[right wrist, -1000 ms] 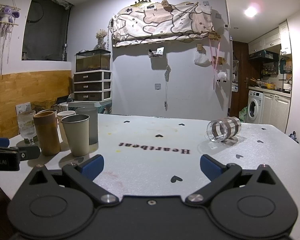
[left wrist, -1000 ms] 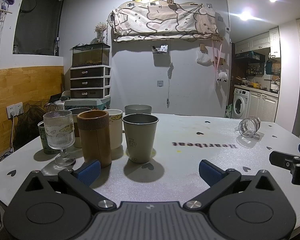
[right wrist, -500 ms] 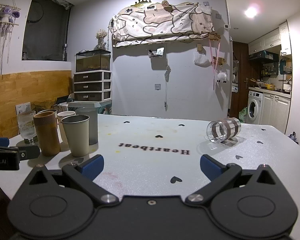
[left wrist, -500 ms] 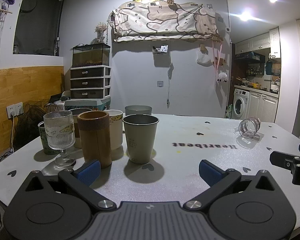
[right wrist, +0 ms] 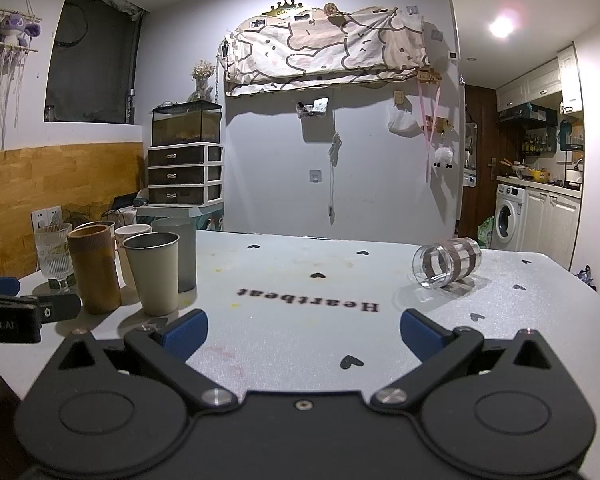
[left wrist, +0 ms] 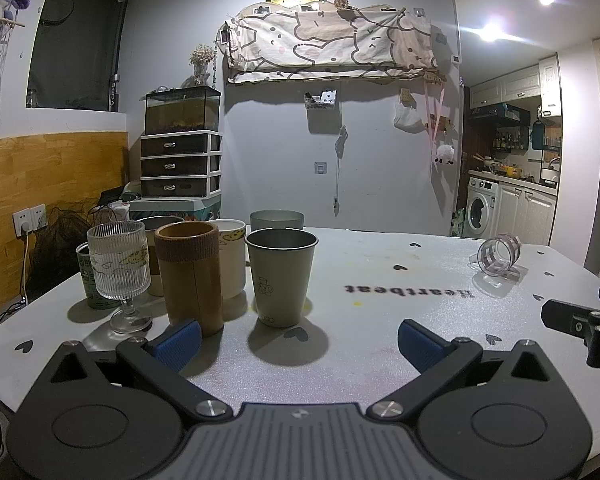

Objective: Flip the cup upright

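A clear glass cup with a brown check pattern (right wrist: 447, 264) lies on its side on the white table (right wrist: 300, 288), mouth toward me; it also shows far right in the left wrist view (left wrist: 499, 257). My right gripper (right wrist: 302, 330) is open and empty, well short of the cup and to its left. My left gripper (left wrist: 297, 341) is open and empty, just in front of a grey-green metal cup (left wrist: 281, 282) and a brown cup (left wrist: 191, 277).
Several upright cups stand in a cluster at the table's left, among them a ribbed stemmed glass (left wrist: 120, 270) and a grey tumbler (right wrist: 177, 252). The left gripper shows at the left edge of the right wrist view (right wrist: 16, 312). Kitchen units stand beyond the table at right.
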The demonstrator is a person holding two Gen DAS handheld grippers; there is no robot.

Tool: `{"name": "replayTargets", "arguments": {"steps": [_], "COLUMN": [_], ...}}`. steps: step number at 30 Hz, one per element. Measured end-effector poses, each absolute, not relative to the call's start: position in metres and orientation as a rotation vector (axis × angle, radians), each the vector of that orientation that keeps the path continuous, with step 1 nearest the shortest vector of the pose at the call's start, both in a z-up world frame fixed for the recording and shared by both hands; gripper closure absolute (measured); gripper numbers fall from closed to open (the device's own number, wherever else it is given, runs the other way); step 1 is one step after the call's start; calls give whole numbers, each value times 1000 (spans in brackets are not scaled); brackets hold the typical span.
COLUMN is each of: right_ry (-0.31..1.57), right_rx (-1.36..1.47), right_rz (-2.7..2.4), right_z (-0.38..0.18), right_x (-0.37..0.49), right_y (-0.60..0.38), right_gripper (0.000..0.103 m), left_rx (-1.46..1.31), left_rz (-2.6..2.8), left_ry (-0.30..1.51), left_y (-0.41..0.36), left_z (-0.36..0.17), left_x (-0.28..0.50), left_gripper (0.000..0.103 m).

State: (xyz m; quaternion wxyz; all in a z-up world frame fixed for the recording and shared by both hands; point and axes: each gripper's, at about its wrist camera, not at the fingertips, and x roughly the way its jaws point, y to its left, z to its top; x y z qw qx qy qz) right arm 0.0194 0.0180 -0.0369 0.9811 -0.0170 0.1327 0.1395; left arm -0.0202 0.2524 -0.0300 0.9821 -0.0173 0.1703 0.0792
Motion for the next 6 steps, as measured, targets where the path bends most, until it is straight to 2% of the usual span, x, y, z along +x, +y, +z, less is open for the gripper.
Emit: {"name": "replayTargets", "arguments": {"steps": [6], "right_ry": [267], "right_rx": [-34], "right_rz": [280], "right_z": [-37], "right_x": [19], "right_y": [19], "right_gripper": [0], "left_rx": [-35], "left_rz": [158], "left_ry": [344], "left_y": [252], "left_z": [-30], "left_x": [-20], "left_gripper": [0]}}
